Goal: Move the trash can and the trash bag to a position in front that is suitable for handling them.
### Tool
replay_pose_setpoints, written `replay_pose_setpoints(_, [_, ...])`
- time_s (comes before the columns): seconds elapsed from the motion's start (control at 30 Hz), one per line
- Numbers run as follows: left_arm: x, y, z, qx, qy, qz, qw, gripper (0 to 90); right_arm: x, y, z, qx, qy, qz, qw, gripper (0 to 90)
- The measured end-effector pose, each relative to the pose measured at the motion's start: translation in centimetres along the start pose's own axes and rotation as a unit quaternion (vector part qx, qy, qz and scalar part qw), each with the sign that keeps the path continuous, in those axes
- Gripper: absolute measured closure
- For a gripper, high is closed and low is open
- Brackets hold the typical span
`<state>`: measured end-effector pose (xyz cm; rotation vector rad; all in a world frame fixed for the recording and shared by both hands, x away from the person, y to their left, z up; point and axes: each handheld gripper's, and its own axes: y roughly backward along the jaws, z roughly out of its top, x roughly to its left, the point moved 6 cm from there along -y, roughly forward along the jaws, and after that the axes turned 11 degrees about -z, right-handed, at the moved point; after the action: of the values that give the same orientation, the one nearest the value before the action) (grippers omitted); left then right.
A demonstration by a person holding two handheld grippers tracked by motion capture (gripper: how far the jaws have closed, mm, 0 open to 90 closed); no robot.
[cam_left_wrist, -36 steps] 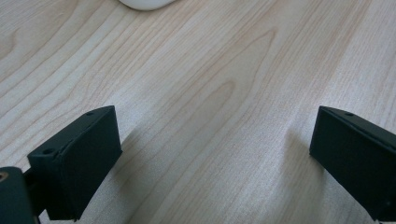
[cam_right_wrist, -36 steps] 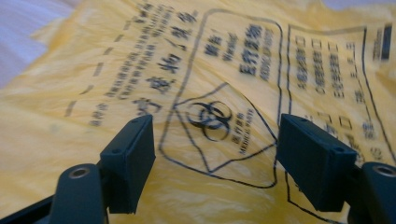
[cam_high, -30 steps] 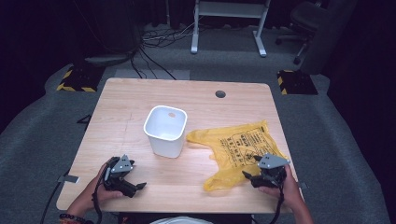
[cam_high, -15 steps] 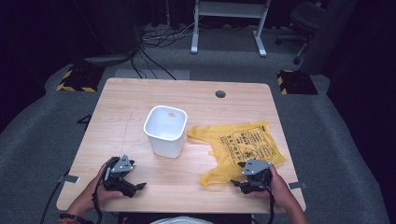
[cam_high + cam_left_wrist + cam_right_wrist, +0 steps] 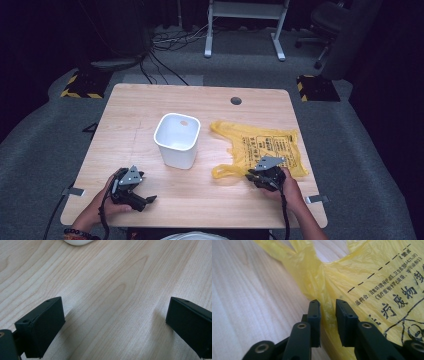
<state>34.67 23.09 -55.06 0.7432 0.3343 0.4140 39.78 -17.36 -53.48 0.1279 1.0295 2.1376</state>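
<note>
Now the right gripper [image 5: 254, 176] sits on the near edge of the yellow bag [image 5: 265, 146], by the right part of the tabletop's [image 5: 140, 107] front edge. In the right gripper view its two black jaws stand close together, and a bunched fold of the bag [image 5: 372, 277] goes up between them. The jaws have just been closing on that fold. A thin gap still shows between them, so I cannot tell if they pinch the plastic yet. The bag lies flat on the right half of the tabletop, with black print on it. One of its handles [image 5: 227, 172] sticks out to the left, toward the middle of the front edge.

The left gripper [image 5: 142, 195] rests near the front left corner. A hand [image 5: 100, 207] holds it. In the left gripper view its jaws are wide apart, with bare wood [image 5: 112, 302] between them and nothing in them.

A white bin [image 5: 177, 141] stands upright near the middle of the tabletop, just left of the bag and apart from both grippers. A small round hole [image 5: 236, 100] sits near the back edge
</note>
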Motion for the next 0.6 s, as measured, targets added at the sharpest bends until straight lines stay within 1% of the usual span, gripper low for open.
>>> replay_pose_setpoints(0.03, [0.1,0.0,0.0,0.001,-0.004,0.004,1.0000,1.9,-0.1,-0.1,0.0,0.000,-0.001,-0.004,1.0000,79.5])
replay_pose_setpoints(0.07, [0.0,0.0,0.0,0.000,0.000,0.000,1.0000,1.9,-0.3,-0.1,0.0,0.001,0.001,-0.011,0.9999,81.1])
replay_pose_setpoints(0.1, [0.0,0.0,0.0,0.000,0.000,0.001,1.0000,1.9,-0.5,-0.3,0.1,0.002,0.007,-0.023,0.9997,84.9])
replay_pose_setpoints(0.17, [0.0,0.0,0.0,0.000,0.000,0.000,1.0000,1.9,-0.5,-0.4,0.2,0.003,0.010,-0.028,0.9996,86.4])
replay_pose_setpoints(0.3, [0.0,-0.1,0.1,0.000,0.001,0.000,1.0000,1.9,-0.7,-0.7,0.5,0.001,0.004,-0.030,0.9996,88.9])
replay_pose_setpoints(0.37, [0.0,0.0,0.1,0.000,0.001,0.000,1.0000,1.9,-0.8,-0.9,0.5,-0.001,0.006,-0.041,0.9991,89.8])
replay_pose_setpoints(0.47, [0.0,-0.1,0.1,-0.001,0.002,-0.001,1.0000,1.9,-0.8,-1.0,0.6,-0.006,0.001,-0.043,0.9991,90.0])
replay_pose_setpoints(0.6, [0.0,-0.1,0.1,0.000,0.001,0.000,1.0000,1.9,-1.1,-1.1,0.4,-0.018,-0.024,-0.030,0.9991,90.0])
